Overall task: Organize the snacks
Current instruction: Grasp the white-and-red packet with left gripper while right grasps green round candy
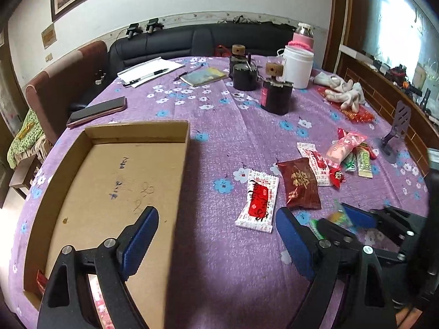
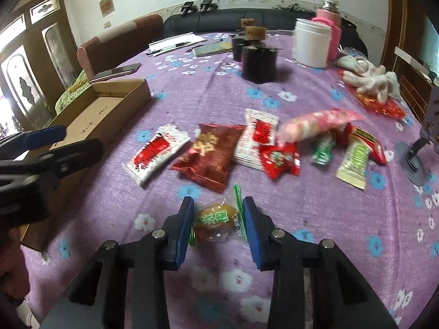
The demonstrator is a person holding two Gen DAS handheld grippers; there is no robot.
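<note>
Right wrist view: my right gripper [image 2: 216, 220] pinches the clear-wrapped yellow snack [image 2: 218, 220] on the counter [image 2: 315, 219] | left gripper [image 1: 216, 233] jaws spread, empty, beside cardboard box [image 1: 178, 192] | risk: slick wrapper could slip mid-lift, since I'm gripping its crinkled edges.

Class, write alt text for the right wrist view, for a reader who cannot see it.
The right gripper has its blue fingers closed on a clear-wrapped yellow snack on a purple floral tablecloth. Beyond lie more wrapped snacks; an open cardboard box sits at left.
</note>
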